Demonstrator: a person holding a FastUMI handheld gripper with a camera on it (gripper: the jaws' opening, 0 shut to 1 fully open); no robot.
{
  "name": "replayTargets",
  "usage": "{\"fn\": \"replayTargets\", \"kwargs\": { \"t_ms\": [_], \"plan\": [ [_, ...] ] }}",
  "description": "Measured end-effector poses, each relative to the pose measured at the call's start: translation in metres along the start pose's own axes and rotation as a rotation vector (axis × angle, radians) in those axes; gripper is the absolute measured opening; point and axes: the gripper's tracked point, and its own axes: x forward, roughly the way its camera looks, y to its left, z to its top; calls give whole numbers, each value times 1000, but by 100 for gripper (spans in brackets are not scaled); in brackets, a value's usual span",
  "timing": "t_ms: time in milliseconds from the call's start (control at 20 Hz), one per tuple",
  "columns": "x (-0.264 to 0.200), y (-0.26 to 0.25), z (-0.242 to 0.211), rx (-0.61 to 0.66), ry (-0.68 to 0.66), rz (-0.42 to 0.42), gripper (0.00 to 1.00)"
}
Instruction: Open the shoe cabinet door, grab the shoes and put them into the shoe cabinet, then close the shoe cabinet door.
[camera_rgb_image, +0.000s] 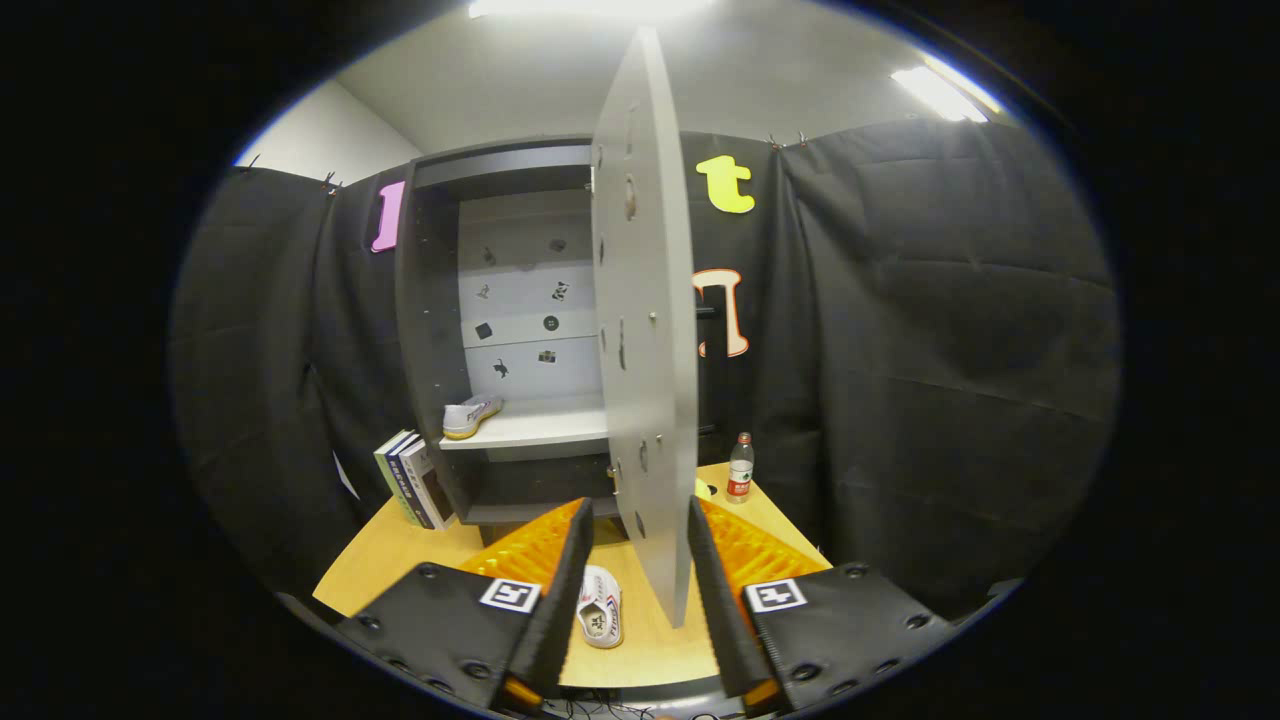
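step: door (645, 330) of the shoe cabinet (430, 330) already swung open, one shoe on shelf (470, 415); judged mid-task, second shoe not yet stowed
gripper (635, 580): fingers spread wide, holding nothing; the door's lower edge hangs in the gap between them, nearer the right finger, contact not clear
target: shoe on table (600, 605), between the fingers close to the left one, lying on the table (400, 550) in front of the cabinet, well below the shelf (545, 425)
target look: white low sneaker, opening facing up with dark print on the insole, toe toward the cabinet as far as can be told; soft upper, should take a pinch on the sidewall
stowed shoe: white with a yellowish sole, at the shelf's left end, near the cabinet's left wall
next move (judgement): drop onto the table shoe, pinch it, lift clear of the door edge, carry to free shelf space right of the stowed shoe; then push door shut
risk: door edge sits right over the approach, may bump a finger
others: books (412, 478) leaning just left of the cabinet; bottle (740, 468) right of the cabinet, beyond the door
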Motion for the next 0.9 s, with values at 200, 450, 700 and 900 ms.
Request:
{"fn": "replayTargets", "kwargs": {
  "t_ms": [200, 450, 700, 900],
  "plan": [
    [-8, 47, -17, -31, 46, 42, 69],
    [17, 89, -50, -60, 129, 108, 100],
    [60, 111, -103, -73, 244, 161, 100],
    [95, 130, -147, -65, 344, 255, 99]
  ]
}}
